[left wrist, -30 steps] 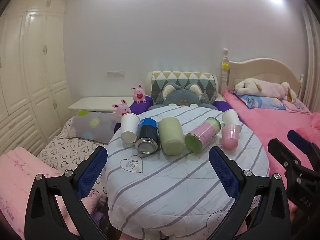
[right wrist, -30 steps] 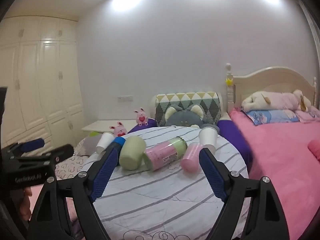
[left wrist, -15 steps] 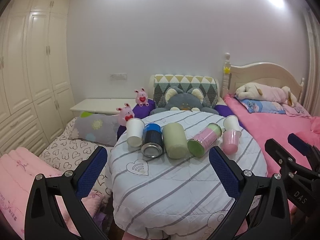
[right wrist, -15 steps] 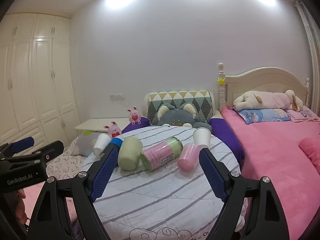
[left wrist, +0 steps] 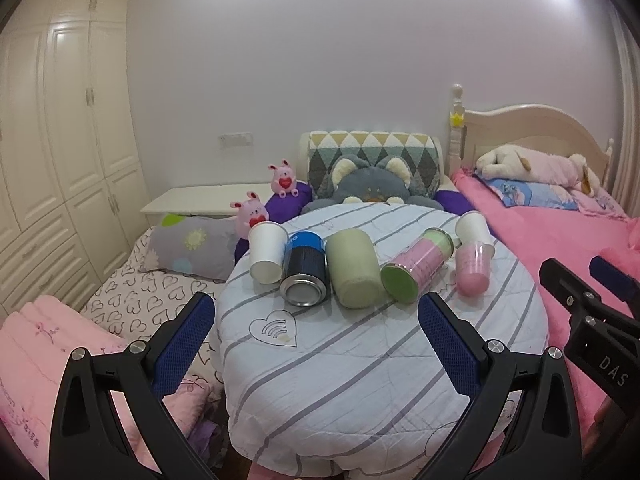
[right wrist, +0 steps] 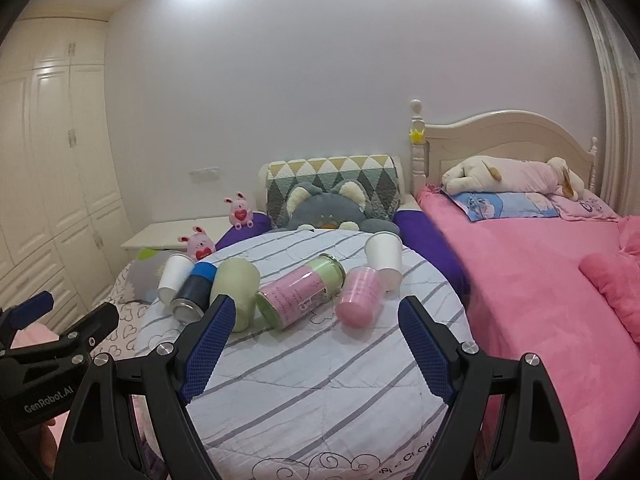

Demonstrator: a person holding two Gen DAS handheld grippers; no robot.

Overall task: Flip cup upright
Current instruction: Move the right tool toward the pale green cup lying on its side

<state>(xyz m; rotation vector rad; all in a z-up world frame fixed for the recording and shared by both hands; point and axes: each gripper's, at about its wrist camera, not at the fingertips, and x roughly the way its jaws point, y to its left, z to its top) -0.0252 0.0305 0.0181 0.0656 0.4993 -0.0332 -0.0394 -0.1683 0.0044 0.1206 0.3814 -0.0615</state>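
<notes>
Room: bedroom, pink bed (right wrist: 540, 280) beside a round worktop (left wrist: 360, 360) under striped cloth.
Left claw (left wrist: 316, 344): spread wide, empty, short of the row.
Right claw (right wrist: 316, 348): spread wide, empty, aimed at the row.
Pink cup (right wrist: 358, 296): on its side, nearest the right claw, likely first target.
Other cups: white cup (left wrist: 266, 254) and the rest also toppled, awaiting flips.

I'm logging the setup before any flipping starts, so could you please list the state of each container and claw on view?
left claw: open, empty
right claw: open, empty
left white cup: on its side
blue can: on its side
green cup: on its side
pink jar: on its side
pink cup: on its side
right white cup: upside down
</notes>
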